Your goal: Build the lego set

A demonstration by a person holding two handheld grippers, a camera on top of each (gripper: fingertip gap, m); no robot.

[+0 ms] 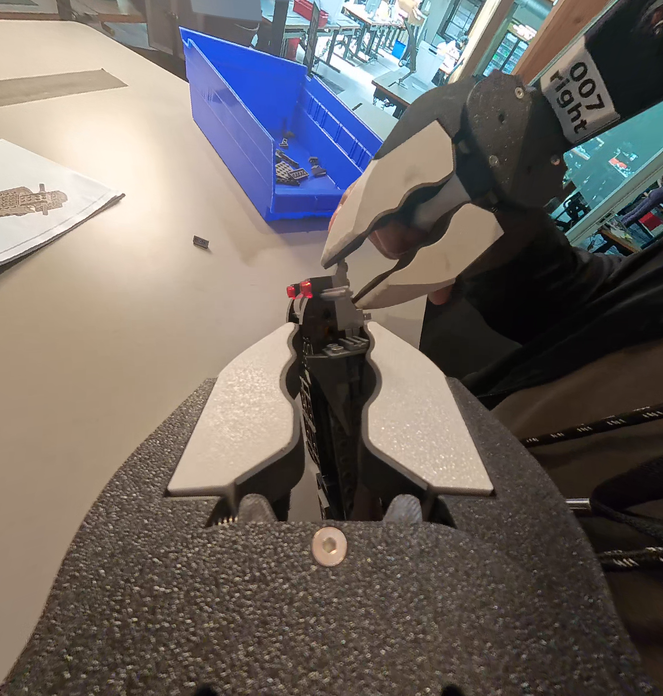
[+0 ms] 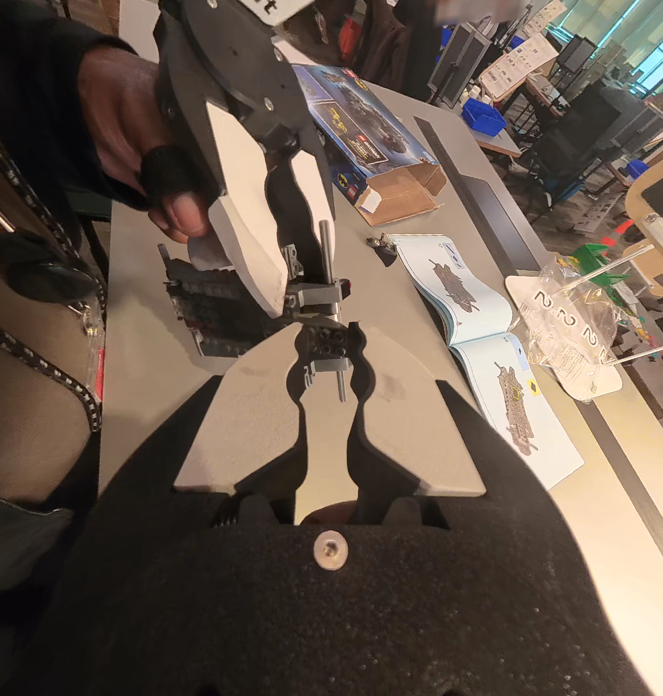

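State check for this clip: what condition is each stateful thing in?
Left tool: shut on the brick model.
Right tool: closed around a small grey-black brick piece.
Cardboard box: end flaps open.
Booklet: lying open.
Blue bin: nearly empty, a few dark pieces inside.

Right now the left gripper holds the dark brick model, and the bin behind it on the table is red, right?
Not quite. The left gripper does hold the dark brick model, but the bin behind it on the table is blue, not red. The left wrist view shows this.
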